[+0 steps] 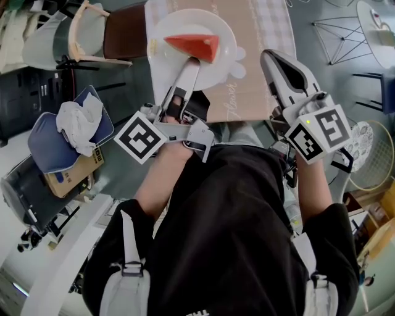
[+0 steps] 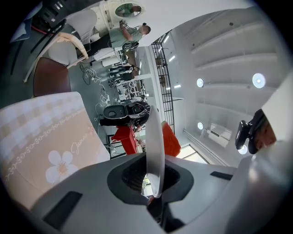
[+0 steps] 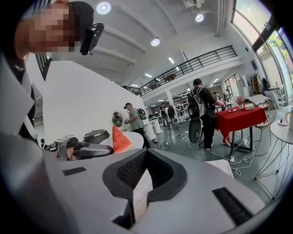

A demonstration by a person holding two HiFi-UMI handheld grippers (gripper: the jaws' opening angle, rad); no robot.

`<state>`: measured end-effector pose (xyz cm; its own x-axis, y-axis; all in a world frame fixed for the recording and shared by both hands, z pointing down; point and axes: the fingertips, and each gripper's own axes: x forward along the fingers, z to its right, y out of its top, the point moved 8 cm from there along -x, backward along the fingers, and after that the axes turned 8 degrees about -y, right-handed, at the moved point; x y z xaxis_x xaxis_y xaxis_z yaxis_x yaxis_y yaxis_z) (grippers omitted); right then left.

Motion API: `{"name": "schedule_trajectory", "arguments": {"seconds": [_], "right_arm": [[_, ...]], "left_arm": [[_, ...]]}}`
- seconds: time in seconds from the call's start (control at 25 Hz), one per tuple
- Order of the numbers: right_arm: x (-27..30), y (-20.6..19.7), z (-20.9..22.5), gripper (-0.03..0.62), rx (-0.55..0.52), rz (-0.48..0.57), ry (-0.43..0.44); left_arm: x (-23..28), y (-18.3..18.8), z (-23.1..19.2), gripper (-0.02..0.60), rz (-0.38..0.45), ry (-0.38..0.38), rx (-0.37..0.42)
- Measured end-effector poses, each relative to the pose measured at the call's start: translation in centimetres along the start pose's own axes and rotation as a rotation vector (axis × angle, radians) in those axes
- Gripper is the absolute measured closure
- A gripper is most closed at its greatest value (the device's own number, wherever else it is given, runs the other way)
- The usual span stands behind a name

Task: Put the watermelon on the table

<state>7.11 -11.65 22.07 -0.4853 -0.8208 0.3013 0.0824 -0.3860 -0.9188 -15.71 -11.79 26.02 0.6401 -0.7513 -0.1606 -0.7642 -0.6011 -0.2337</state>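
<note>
Saw left claw [image 1: 192,62] clamped shut on near rim of white plate [image 1: 170,24], with rim edge-on between the jaws in left gripper view. Noted watermelon [image 1: 194,46], one red wedge with green rind, lying on that plate. Found plate held in the air above far desk [image 1: 274,18], clear of beige tablecloth [image 1: 253,74], not set down. Saw right claw [image 1: 268,58] at right edge of cloth, jaws drawn close around a pale flap; took the flap for the tablecloth edge, not sure.

Writing: spotted cursive word [image 1: 233,102] printed on cloth by a white flower print [image 2: 59,167]; made out roughly "Flower" in head view, not sure of letters. Noted black-and-white square marker on left cube [image 1: 141,137] and on right cube [image 1: 321,133], patterns only, no text. Saw cardboard box [image 1: 77,173] on floor at left with small barcode label [image 1: 97,152], print too small to read. Found no brand name legible anywhere else.
</note>
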Motion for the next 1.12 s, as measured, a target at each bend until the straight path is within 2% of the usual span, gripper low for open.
{"name": "schedule_trajectory", "arguments": {"seconds": [0.68,1.12], "right_arm": [[2.6,-0.5,4.8,0.58,0.045,-0.038,0.028],[4.2,-1.9,5.9,0.58,0.058,-0.08,0.04]], "left_arm": [[4.5,-0.7,-2.7,0.56,-0.001,0.031,-0.012],[4.8,-1.1,-5.3,0.56,-0.013,0.075,-0.017]]}}
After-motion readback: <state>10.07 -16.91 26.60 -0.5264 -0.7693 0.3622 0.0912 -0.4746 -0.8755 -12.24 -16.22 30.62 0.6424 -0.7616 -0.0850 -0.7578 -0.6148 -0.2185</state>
